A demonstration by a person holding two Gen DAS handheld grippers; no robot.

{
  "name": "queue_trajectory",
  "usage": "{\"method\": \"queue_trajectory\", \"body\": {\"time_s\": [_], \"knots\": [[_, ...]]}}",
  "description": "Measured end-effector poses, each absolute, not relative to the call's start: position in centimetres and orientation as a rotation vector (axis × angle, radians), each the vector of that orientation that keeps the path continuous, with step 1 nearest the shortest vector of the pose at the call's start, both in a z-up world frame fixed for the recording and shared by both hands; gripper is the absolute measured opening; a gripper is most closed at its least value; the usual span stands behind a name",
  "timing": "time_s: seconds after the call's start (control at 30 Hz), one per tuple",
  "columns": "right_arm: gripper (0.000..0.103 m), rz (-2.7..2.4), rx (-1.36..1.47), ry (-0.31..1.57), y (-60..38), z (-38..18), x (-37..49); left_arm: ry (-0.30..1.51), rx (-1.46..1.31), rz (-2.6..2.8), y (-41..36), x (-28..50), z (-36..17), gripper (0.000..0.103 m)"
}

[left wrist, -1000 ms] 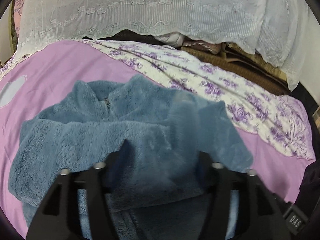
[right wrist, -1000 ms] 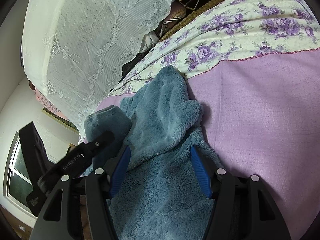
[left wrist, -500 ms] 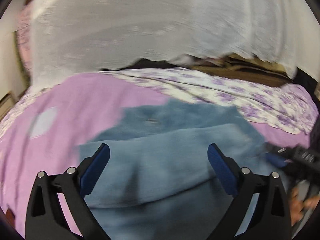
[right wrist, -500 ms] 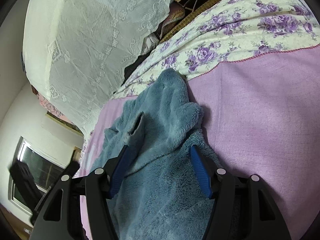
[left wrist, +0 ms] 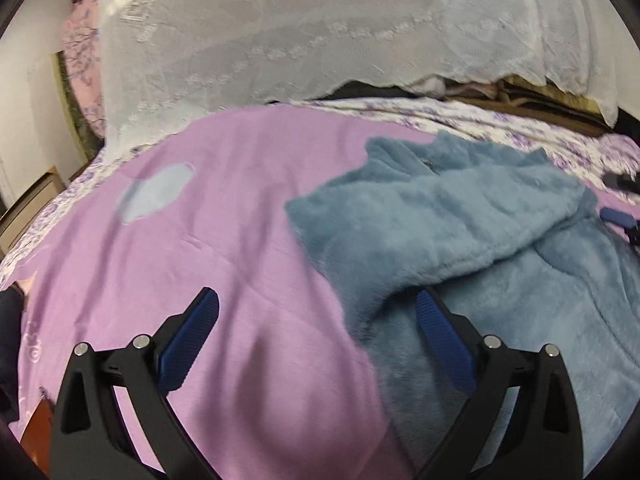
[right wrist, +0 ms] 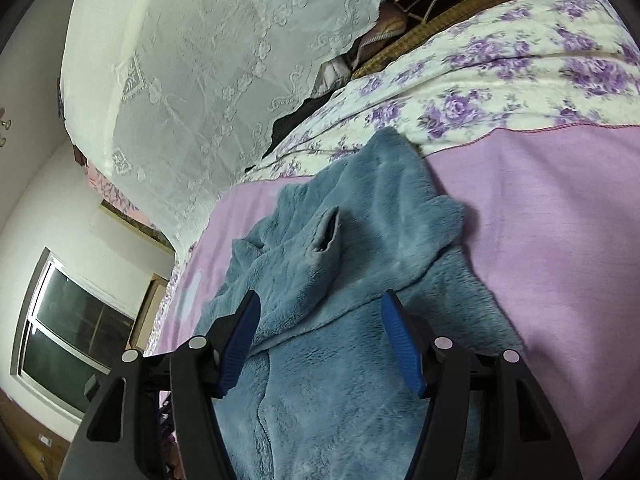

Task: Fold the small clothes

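A fluffy blue-grey fleece jacket [left wrist: 460, 216] lies on a purple bedspread [left wrist: 200, 220], with one sleeve folded across its front. My left gripper [left wrist: 316, 320] is open and empty, hovering over the bedspread at the jacket's left edge. In the right wrist view the jacket [right wrist: 360, 248] fills the middle, sleeve cuff [right wrist: 326, 236] lying on the chest. My right gripper [right wrist: 320, 320] is open and empty just above the jacket's body. The right gripper's tip shows at the right edge of the left wrist view [left wrist: 620, 216].
A floral purple-and-white sheet [right wrist: 520, 76] lies beyond the jacket. A white lace cover [left wrist: 320, 28] drapes over piled things at the back. A pale blue patch [left wrist: 152, 196] marks the bedspread. A window [right wrist: 68, 340] and wooden furniture stand at the left.
My left gripper let go of the sleeve, opened and swung left off the jacket. The sleeve now lies across the jacket front. My right gripper barely moved.
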State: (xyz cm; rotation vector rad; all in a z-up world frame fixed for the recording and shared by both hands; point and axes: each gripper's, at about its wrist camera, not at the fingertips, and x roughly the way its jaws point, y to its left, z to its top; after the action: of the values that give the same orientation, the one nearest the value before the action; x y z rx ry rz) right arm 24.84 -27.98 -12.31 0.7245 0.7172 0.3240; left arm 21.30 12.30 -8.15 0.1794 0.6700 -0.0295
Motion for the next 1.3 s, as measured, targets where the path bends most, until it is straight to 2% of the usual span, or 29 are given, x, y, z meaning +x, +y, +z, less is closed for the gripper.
{"method": "queue_trajectory", "body": {"time_s": [0.1,0.23,0.27,0.3,0.33,0.47,0.53,0.6,0.67,0.73,0.83,0.9,1.07,1.13,1.3], "knots": [[0.066,0.297,0.721,0.741,-27.7,-12.5,26.1,0.706,0.228,0.011,11.4,22.1,-9.1,0.096],[0.065,0.273,0.686,0.781,-26.4,-12.6,28.5,0.871,0.208,0.074,12.2,24.7,-11.6,0.099],[0.059,0.271,0.670,0.778,-26.1,-12.5,28.8,0.875,0.181,0.068,12.6,24.7,-11.5,0.099],[0.037,0.267,0.636,0.769,-25.5,-12.2,29.1,0.875,0.169,0.071,12.8,24.7,-11.5,0.099],[0.009,0.272,0.624,0.762,-25.3,-12.0,29.3,0.876,0.172,0.073,12.8,24.6,-11.6,0.099],[0.009,0.246,0.597,0.707,-25.9,-11.4,28.8,0.865,0.209,0.090,12.2,24.4,-11.7,0.099],[0.009,0.171,0.589,0.762,-27.3,-13.0,29.2,0.876,0.199,0.085,12.4,24.5,-11.7,0.099],[0.008,0.208,0.704,0.816,-29.0,-15.5,30.0,0.895,0.164,0.066,12.9,24.6,-11.8,0.099],[0.010,0.227,0.715,0.808,-29.3,-15.2,29.9,0.907,0.117,0.048,13.6,24.6,-11.8,0.099],[0.017,0.235,0.651,0.780,-28.5,-14.5,29.5,0.888,0.076,0.028,14.2,24.0,-11.3,0.099],[0.039,0.259,0.621,0.751,-28.1,-13.4,29.1,0.826,-0.008,0.000,15.4,22.6,-10.1,0.099],[0.045,0.254,0.625,0.703,-28.5,-12.2,28.5,0.793,-0.066,0.004,16.5,21.7,-9.3,0.099],[0.046,0.223,0.600,0.586,-28.8,-9.1,27.4,0.738,-0.158,0.019,18.0,20.7,-7.8,0.099],[0.039,0.266,0.587,0.612,-27.8,-8.8,28.1,0.738,-0.157,-0.015,17.0,21.7,-6.8,0.099],[0.035,0.302,0.509,0.721,-24.2,-9.2,31.6,0.743,-0.128,-0.118,11.7,25.5,-4.9,0.099]]}}
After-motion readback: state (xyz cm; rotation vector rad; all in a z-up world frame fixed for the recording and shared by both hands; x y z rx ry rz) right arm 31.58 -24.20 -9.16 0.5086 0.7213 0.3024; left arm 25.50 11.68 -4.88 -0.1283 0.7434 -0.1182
